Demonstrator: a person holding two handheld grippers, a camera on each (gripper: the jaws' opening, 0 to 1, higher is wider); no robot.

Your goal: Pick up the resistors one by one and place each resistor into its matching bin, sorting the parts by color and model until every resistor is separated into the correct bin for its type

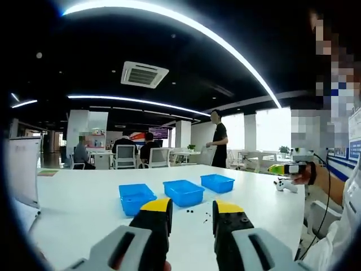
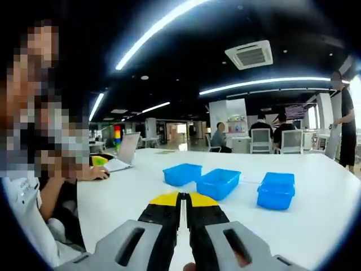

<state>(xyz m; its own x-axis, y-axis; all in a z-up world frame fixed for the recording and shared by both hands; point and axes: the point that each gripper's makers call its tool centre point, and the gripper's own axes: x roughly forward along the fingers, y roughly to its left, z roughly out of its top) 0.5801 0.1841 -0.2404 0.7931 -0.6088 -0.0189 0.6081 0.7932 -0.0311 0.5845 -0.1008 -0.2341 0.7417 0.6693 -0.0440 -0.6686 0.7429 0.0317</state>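
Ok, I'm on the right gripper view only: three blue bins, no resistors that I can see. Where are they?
Observer: Small dark specks, likely the resistors, lie on the white table just in front of the middle bin.
Operator: And the left hand-held gripper?
Observer: The left hand-held gripper is open; in its view the specks sit between its jaws, further along the table.

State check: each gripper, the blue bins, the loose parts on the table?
left gripper: open, holding nothing
right gripper: shut, nothing visible between the jaws
three blue plastic bins: upright on the white table, contents too small to tell
small dark resistors: loose on the table, outside the bins
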